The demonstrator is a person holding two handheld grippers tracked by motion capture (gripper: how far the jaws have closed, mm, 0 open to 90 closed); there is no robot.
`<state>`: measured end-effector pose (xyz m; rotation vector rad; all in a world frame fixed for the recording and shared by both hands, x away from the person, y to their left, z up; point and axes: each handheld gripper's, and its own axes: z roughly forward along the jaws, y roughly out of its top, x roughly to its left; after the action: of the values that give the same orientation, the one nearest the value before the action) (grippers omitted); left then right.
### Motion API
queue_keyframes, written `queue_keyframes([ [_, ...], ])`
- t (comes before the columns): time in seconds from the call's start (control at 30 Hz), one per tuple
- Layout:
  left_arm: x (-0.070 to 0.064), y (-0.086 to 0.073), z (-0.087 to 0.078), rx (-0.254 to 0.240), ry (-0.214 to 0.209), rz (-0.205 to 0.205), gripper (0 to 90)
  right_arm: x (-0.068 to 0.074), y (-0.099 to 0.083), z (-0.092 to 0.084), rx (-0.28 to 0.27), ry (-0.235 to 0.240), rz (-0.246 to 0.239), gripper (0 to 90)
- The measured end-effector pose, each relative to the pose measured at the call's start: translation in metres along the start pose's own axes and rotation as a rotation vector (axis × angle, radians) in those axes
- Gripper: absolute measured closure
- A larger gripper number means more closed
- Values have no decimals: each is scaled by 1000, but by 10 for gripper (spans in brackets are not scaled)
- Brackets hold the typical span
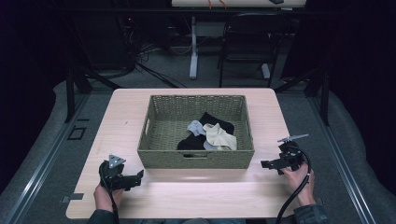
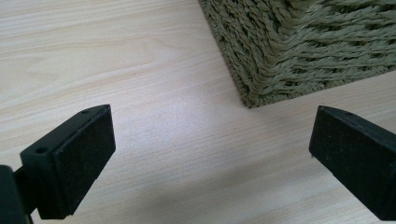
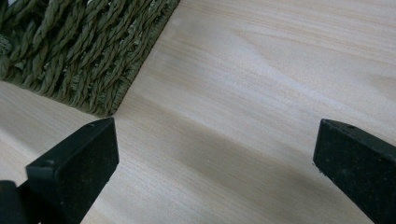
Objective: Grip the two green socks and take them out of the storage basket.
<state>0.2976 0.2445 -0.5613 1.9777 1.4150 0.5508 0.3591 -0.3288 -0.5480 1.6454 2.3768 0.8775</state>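
A woven olive basket (image 1: pixel 159 116) stands in the middle of the light wooden table (image 1: pixel 140 196). Inside it lie black socks (image 1: pixel 215 122), a grey sock (image 1: pixel 196 127) and a cream sock (image 1: pixel 219 136). My left gripper (image 1: pixel 138 178) rests low on the table by the basket's near left corner (image 2: pixel 261 88), jaws wide open with nothing between them. My right gripper (image 1: pixel 265 164) sits by the basket's near right corner (image 3: pixel 93 88), also open and empty. In each gripper view the black pads (image 2: pixel 84 158) (image 3: pixel 74 168) frame bare wood.
Beyond the table's far edge are a dark chair (image 1: pixel 247 42), a white desk leg (image 1: pixel 193 51) and cables on the floor (image 1: pixel 149 51). Bare tabletop runs along the front of the basket between the two hands.
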Motion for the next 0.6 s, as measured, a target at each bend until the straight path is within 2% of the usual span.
queue_keyframes([
  [0.47, -1, -2, 0, 9, 12, -2, 2, 3, 3, -1, 32, -13, -27, 0],
  [0.53, -1, -2, 0, 7, 11, -3, 2, 3, 2, 0, 20, -22, -23, 0],
  [0.6, -1, -2, -1, 9, 11, 2, 1, 2, 2, 0, 21, -8, -21, 0],
])
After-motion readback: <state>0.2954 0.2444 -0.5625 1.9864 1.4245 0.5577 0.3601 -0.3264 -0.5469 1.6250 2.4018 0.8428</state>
